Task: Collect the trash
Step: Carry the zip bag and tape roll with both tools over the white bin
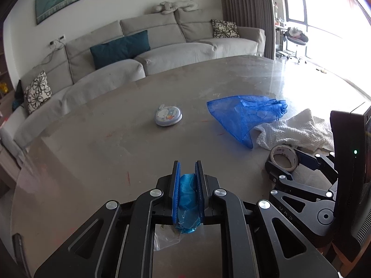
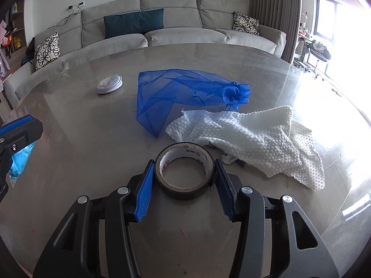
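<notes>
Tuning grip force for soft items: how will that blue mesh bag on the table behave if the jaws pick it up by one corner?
Probably floppy: the blue mesh bag lies crumpled flat on the table, holding no shape. Likely very light, since the mesh is see-through. It overlaps the white towel at one edge, so it might drag or snag there.

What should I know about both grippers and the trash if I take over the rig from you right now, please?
Left gripper: shut on the blue plastic bag, held above the table.
Right gripper: fingers either side of the tape roll, apparently gripping it at the table.
Still lying loose: blue mesh pouch, white cloth, round tin.
Done: bag picked up, tape roll reached.
Left: likely put the tape roll in the bag, then the remaining trash.
</notes>
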Available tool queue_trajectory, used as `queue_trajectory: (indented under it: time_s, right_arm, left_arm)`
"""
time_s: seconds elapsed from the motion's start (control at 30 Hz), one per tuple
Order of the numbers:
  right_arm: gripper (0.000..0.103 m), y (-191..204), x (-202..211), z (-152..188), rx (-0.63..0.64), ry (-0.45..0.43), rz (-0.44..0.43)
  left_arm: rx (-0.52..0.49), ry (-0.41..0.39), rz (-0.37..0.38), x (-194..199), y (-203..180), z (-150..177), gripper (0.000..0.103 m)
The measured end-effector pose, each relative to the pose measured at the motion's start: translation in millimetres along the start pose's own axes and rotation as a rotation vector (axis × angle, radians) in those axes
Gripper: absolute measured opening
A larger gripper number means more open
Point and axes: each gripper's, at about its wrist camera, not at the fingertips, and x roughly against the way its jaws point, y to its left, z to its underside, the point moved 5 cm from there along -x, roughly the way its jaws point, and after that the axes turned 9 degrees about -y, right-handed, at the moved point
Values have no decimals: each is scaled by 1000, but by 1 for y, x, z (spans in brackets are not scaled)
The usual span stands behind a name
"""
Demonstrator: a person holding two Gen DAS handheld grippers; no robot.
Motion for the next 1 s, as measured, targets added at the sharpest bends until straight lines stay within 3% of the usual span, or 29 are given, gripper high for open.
queue_trajectory:
  time_s: [0.13,0.33,0.53,0.77,1.0]
  right_arm:
    - [51,2,27,-4,-9,-36,-33]
    - [51,3,108,-26,26,-177,-49]
    - [51,-28,188,-28,25,-286,24]
    - [51,-94,256,10,-16,-320,189]
    - [51,-152,279,65,-94,-267,315]
  left_arm:
    - [5,-8,4,9,-1,-2,14]
    - [12,-29,28,28,-9,-4,14]
    - [2,-51,98,56,-45,-4,14]
    - [-35,-74,242,98,-120,2,14]
    - [-117,-28,377,118,-213,35,14]
